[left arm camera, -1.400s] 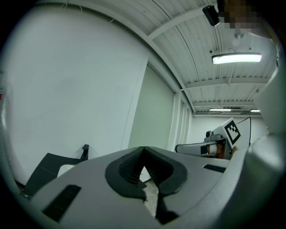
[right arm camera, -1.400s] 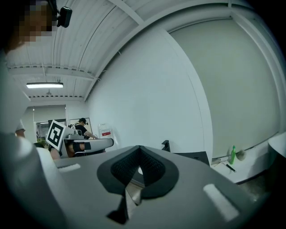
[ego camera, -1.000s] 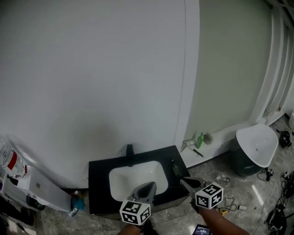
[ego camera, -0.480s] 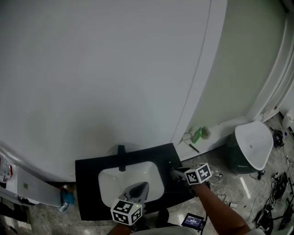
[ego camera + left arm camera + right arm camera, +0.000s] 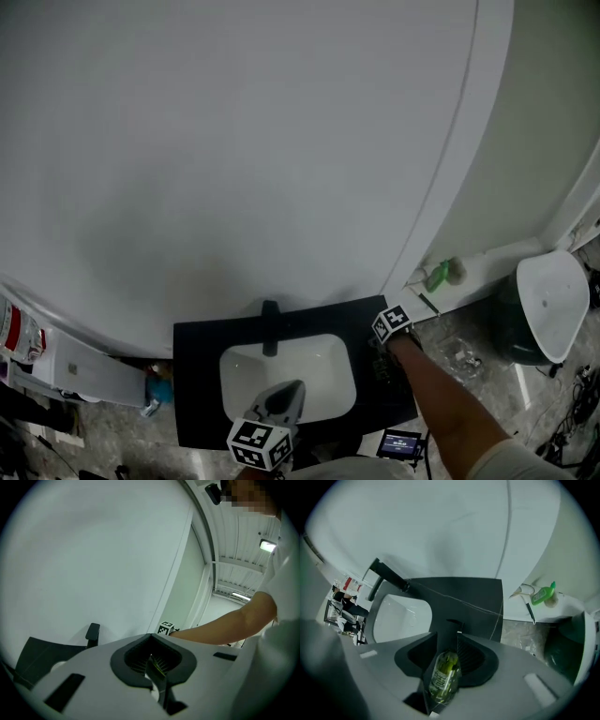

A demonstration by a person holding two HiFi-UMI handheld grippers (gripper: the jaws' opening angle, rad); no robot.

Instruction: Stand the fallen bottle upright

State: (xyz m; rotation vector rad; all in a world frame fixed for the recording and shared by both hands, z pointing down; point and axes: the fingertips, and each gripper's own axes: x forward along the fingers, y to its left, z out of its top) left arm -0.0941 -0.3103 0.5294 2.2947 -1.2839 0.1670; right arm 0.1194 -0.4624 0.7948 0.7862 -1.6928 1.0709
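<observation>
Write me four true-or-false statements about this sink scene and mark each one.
1. A bottle lies between the right gripper's fingers. True; they have just been opening and straddle it.
2. The left gripper holds a bottle. False: its fingers are together, empty.
3. The basin is black, set in a white counter. False: white basin, black counter.
4. A green bottle sits on the ledge right of the counter. True.

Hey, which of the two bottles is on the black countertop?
The clear pump bottle with yellowish liquid, beside the sink; the green bottle is off on the white ledge by the wall.
</observation>
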